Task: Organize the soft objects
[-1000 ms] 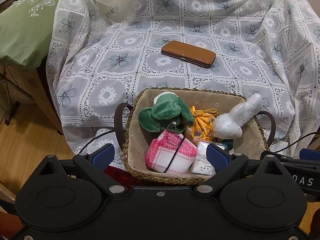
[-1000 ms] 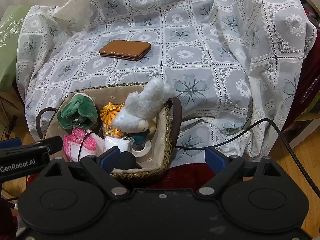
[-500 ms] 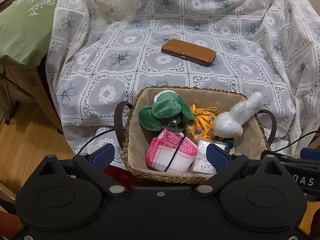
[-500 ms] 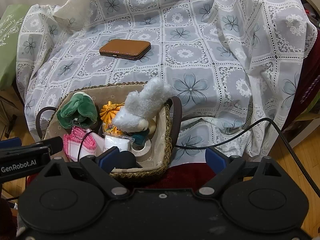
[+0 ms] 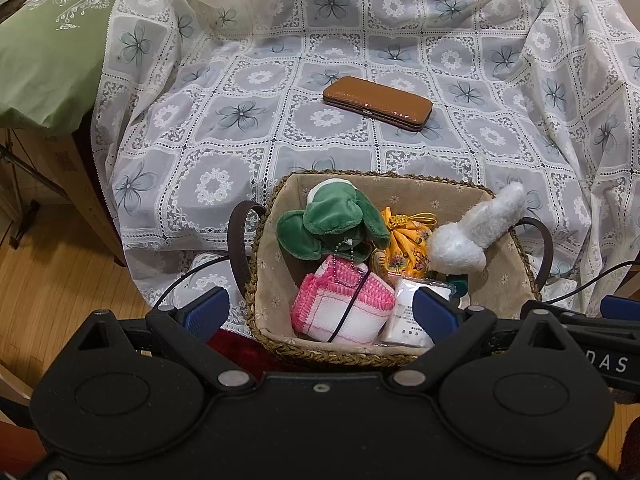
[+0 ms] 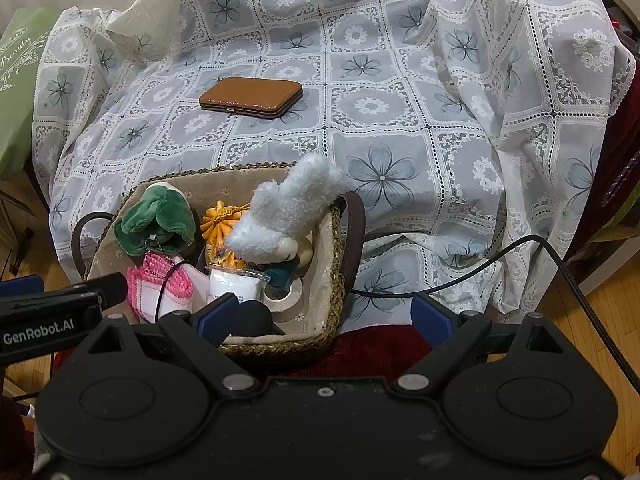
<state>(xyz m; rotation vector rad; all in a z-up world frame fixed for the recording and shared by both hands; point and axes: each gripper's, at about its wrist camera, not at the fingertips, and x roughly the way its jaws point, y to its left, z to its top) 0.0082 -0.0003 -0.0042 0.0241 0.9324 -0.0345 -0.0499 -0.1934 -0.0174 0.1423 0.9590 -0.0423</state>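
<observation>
A woven basket with dark handles stands at the near edge of the lace-covered seat. In it lie a green plush, a white fluffy plush, a pink-edged cloth, an orange pouch and a white packet. My left gripper is open and empty above the basket's near rim. My right gripper is open and empty over the basket's right near corner.
A brown leather case lies on the lace cloth behind the basket. A green pillow sits at the far left. A black cable runs along the right. A tape roll is in the basket. Wooden floor is below.
</observation>
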